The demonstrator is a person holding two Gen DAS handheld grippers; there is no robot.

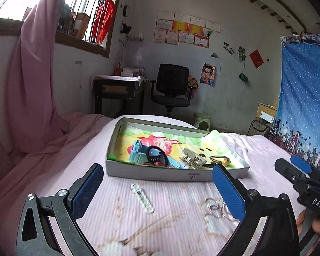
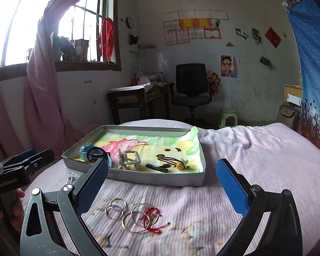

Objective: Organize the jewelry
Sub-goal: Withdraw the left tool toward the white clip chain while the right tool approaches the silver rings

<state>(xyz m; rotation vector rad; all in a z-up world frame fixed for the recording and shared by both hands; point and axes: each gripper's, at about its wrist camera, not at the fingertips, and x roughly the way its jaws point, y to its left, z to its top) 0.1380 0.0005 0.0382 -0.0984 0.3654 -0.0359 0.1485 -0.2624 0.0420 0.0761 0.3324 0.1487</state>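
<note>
A shallow grey box [image 1: 160,173] [image 2: 155,179] lined with a bright cartoon cloth sits on the pink bed. Inside lie a blue watch [image 1: 143,154] [image 2: 93,151], a pale claw clip [image 1: 193,160] [image 2: 130,160], a black hair tie [image 1: 157,155] and hair clips [image 2: 168,163]. In front of the box lie a clear bead bracelet [image 1: 143,198], silver rings [image 2: 125,214] [image 1: 217,210] and a red string [image 2: 155,217]. My left gripper [image 1: 157,194] is open above the bracelet. My right gripper [image 2: 162,189] is open above the rings. Nothing is between either pair of fingers.
The pink ribbed bedspread [image 2: 256,153] covers the bed. A pink curtain [image 1: 32,85] hangs at the left and a blue printed curtain [image 1: 305,98] at the right. Beyond the bed stand a dark desk [image 1: 119,89], a black office chair [image 1: 171,87] and a green stool [image 2: 228,117].
</note>
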